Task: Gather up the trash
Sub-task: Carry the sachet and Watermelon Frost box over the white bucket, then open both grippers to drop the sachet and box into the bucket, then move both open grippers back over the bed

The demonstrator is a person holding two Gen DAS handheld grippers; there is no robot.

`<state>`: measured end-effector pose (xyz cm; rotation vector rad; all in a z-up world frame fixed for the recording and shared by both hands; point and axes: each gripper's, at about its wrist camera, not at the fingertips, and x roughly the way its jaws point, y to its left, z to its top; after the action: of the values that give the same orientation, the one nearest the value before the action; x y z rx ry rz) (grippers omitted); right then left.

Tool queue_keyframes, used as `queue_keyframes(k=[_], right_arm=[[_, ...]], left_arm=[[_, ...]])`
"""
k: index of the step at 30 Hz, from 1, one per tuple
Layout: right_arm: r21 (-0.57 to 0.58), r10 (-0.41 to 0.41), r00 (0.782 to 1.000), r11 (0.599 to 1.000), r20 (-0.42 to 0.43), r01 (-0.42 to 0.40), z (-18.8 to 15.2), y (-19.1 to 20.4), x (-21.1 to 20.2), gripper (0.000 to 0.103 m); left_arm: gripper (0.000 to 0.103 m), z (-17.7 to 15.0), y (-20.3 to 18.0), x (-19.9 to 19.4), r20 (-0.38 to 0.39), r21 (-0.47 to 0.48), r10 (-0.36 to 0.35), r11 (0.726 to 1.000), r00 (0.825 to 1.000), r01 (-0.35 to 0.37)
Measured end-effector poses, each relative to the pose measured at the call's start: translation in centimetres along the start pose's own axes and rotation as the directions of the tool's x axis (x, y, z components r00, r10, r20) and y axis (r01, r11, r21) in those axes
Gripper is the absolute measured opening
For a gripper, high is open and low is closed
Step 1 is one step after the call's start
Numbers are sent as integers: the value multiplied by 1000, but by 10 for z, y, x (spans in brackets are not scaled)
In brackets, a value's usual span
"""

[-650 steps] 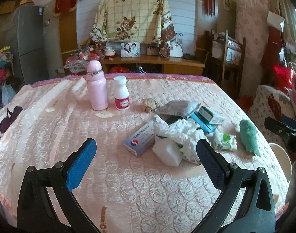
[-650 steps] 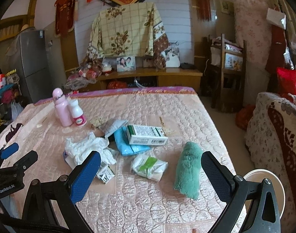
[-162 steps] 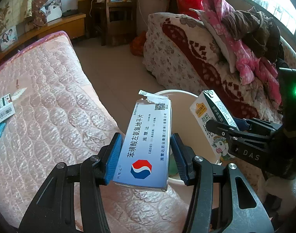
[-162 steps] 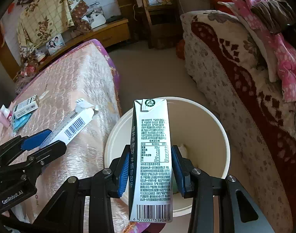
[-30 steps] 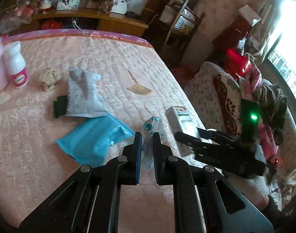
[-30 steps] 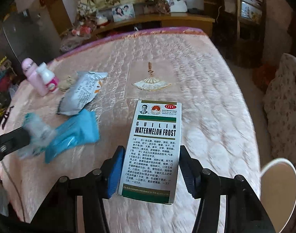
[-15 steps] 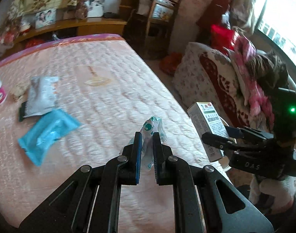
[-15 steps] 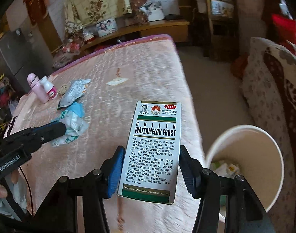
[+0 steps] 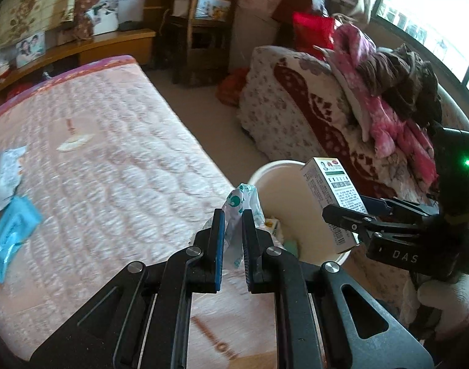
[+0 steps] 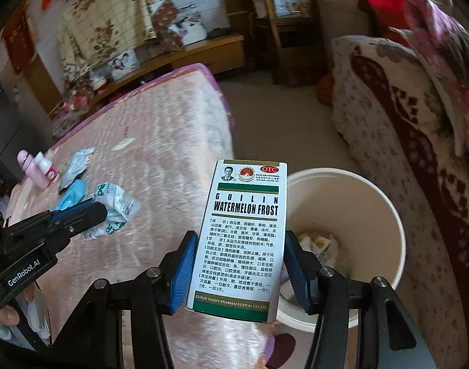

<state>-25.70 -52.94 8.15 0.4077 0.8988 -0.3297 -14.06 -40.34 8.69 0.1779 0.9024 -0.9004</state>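
Partway through, by the look of it: the white bin on the floor beside the bed's near right corner already holds some cartons and scraps, and two more pieces are on the way. The right gripper is clamped on a Guilin Watermelon Frost medicine box, held upright just short of the bin's rim. The left gripper has its fingers pinched on a crumpled white-and-green plastic wrapper, over the bed's right edge and near the bin.

Left to collect, as far as I can judge, are a blue packet and a silver-grey pouch lying close together toward the bed's far left side. A pink bottle and a small white bottle stand beyond them; whether they count as trash I cannot tell.

The surface is a pink quilted bedcover with a purple border. A floral-covered sofa heaped with clothes stands across the floor, a wooden shelf and a low cabinet line the far wall.
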Motion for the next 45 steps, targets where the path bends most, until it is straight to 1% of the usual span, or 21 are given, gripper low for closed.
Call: queue_keyframes(k=[9, 14, 21, 28, 29, 30, 31, 33, 35, 39, 45], right_arm=[[77, -46, 999, 996, -1, 46, -7, -45, -1, 54], [110, -69, 998, 992, -6, 69, -9, -65, 1, 54], [140, -90, 996, 986, -26, 93, -13, -85, 11, 54], [179, -112, 993, 977, -36, 117, -15, -101, 19, 54], [186, -120, 992, 975, -37, 125, -15, -103, 19, 54], [190, -126, 991, 973, -39, 131, -15, -105, 19, 54], [195, -128, 991, 972, -39, 133, -15, -107, 19, 54], [202, -122, 992, 971, -40, 127, -15, -108, 19, 54], [200, -118, 992, 972, -44, 124, -16, -106, 20, 55], [195, -103, 993, 975, -52, 112, -18, -100, 22, 55], [156, -87, 995, 983, -52, 95, -18, -80, 23, 55]], left_arm=[[8, 10, -32, 34, -42, 8, -95, 995, 995, 95], [8, 11, -46, 53, -67, -1, -127, 992, 990, 128], [8, 8, -61, 75, -93, 11, -127, 992, 988, 128], [10, 10, -63, 85, -101, 10, -141, 990, 985, 143], [11, 10, -63, 87, -105, 7, -144, 989, 984, 146], [20, 10, -62, 88, -108, 3, -147, 989, 983, 149], [36, 10, -62, 89, -108, -1, -150, 989, 983, 151], [52, 10, -60, 88, -99, -18, -158, 987, 982, 157], [52, 8, -56, 87, -95, -28, -159, 987, 983, 157], [52, 6, -49, 79, -86, -31, -137, 990, 987, 134], [52, 4, -32, 62, -55, -31, -62, 998, 997, 60]])
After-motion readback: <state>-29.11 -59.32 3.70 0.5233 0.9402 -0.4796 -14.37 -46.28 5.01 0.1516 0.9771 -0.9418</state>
